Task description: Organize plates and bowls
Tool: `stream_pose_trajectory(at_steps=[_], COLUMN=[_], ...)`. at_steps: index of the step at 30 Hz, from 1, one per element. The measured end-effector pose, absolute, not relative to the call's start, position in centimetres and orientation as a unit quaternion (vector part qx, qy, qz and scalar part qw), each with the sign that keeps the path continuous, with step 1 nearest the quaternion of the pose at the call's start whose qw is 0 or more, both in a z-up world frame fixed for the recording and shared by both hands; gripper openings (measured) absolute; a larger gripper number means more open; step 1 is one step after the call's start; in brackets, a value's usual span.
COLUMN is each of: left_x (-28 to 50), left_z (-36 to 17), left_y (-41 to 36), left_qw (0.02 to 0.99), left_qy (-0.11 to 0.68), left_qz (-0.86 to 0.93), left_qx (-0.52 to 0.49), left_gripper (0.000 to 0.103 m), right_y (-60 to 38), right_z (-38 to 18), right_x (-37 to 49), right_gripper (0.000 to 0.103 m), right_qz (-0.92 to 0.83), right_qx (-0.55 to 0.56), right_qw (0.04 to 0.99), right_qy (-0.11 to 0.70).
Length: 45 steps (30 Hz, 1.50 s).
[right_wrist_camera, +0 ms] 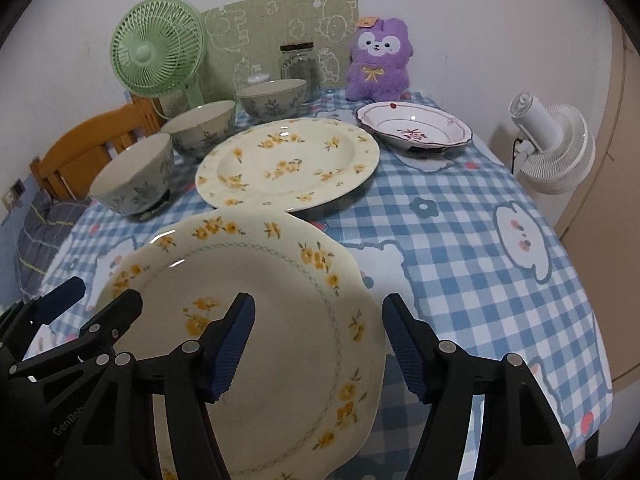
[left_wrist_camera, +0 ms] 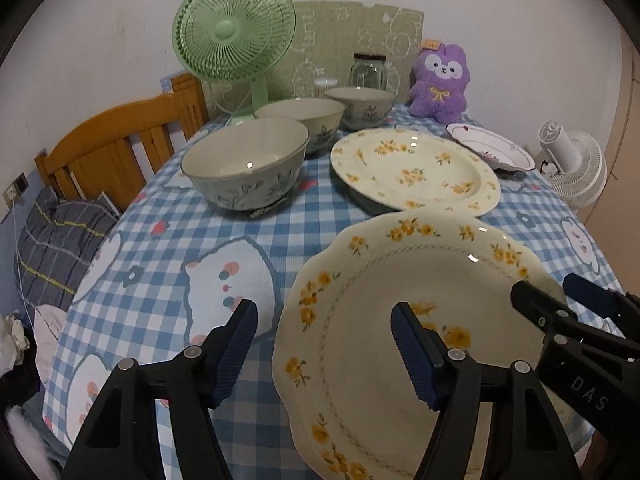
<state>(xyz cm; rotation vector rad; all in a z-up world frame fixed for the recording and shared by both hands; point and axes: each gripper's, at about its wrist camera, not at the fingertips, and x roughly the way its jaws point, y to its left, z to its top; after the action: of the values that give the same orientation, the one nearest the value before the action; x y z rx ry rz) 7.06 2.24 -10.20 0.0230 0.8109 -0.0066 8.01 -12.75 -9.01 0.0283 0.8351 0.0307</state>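
Observation:
A scalloped cream plate with yellow flowers (left_wrist_camera: 372, 320) (right_wrist_camera: 256, 304) lies nearest me on the checked tablecloth. My left gripper (left_wrist_camera: 324, 348) is open, its jaws straddling the plate's left rim. My right gripper (right_wrist_camera: 318, 344) is open, its jaws straddling the plate's right rim. Each gripper shows in the other's view: the right (left_wrist_camera: 560, 296), the left (right_wrist_camera: 96, 300). Behind lies a round cream floral plate (left_wrist_camera: 416, 170) (right_wrist_camera: 288, 162). Three grey-green bowls (left_wrist_camera: 246, 160) (left_wrist_camera: 302, 118) (left_wrist_camera: 362, 104) stand in a row at the left. A small white plate with a red rim (left_wrist_camera: 490, 146) (right_wrist_camera: 414, 126) sits at the back right.
A green fan (left_wrist_camera: 234, 36), a glass jar (left_wrist_camera: 368, 70) and a purple plush toy (left_wrist_camera: 440, 80) stand along the back by the wall. A wooden chair (left_wrist_camera: 116, 152) is left of the table, a white fan (right_wrist_camera: 552, 148) to the right.

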Motion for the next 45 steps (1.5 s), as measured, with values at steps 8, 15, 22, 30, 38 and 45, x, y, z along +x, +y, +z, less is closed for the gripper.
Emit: stream_pose_trajectory(at_steps=[8, 15, 22, 30, 38, 45], left_x=[7.8, 8.3, 8.3, 8.2, 8.0, 8.0], left_z=[-11.3, -12.2, -12.3, -12.3, -12.2, -12.3], left_y=[2.5, 2.2, 2.6, 2.3, 0.8, -0.9], left_qw=[0.91, 0.904, 0.905, 0.903, 0.903, 0.902], left_qy=[0.415, 0.428, 0.426, 0.429, 0.431, 0.433], left_qz=[-0.008, -0.01, 0.006, 0.016, 0.01, -0.008], left_qx=[0.001, 0.005, -0.003, -0.003, 0.003, 0.008], left_gripper=[0.061, 0.058, 0.049, 0.05, 0.05, 0.05], right_y=[-13.1, -13.3, -13.5, -13.7, -14.8, -16.6], right_z=[-10.2, -11.0, -11.5, -11.4, -11.2, -10.9], right_x=[9.0, 9.6, 9.7, 9.6, 9.4, 9.2], right_gripper=[0.066, 0.058, 0.052, 0.05, 0.05, 0.049], right_qz=[0.009, 0.007, 0.006, 0.003, -0.005, -0.023], right_qx=[0.022, 0.022, 0.021, 0.019, 0.019, 0.02], right_qw=[0.903, 0.896, 0.893, 0.892, 0.892, 0.894], right_qy=[0.429, 0.443, 0.45, 0.452, 0.453, 0.447])
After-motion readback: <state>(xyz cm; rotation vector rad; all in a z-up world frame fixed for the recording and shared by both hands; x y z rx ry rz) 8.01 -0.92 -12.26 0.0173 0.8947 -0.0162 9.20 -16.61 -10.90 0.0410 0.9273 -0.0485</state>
